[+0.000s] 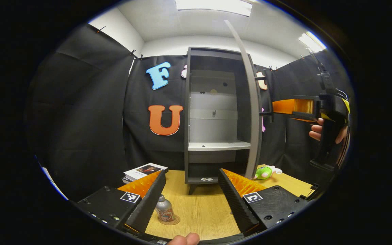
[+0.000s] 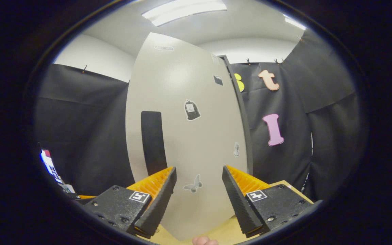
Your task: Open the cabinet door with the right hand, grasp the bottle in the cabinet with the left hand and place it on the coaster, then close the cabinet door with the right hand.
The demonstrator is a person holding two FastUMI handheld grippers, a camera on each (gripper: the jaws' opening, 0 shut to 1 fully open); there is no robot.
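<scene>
Bottle (image 1: 164, 208) stands upright on the round coaster (image 1: 169, 220) on the table (image 1: 202, 207), just beside the inner face of one finger of the left hand-held gripper (image 1: 192, 199). That gripper's jaws stand wide apart and grip nothing; the bottle sits free, which suggests the placing step is done and only the door remains. The cabinet (image 1: 216, 115) stands at the far end of the table with its shelves bare and its door (image 1: 250, 102) swung out, edge-on to the left gripper view. The right hand-held gripper (image 2: 198, 190) faces the door's outer panel (image 2: 185, 136) close up, jaws spread and empty, the dark vertical handle (image 2: 152, 143) lying left of its line; it appears positioned to push the door shut. In the left gripper view this gripper hangs beyond the door, held in a hand (image 1: 318, 131).

Books (image 1: 145, 171) lie left of the cabinet's foot; a green plush toy (image 1: 265, 172) lies right of it, near the door's lower corner, and could foul the swing.
</scene>
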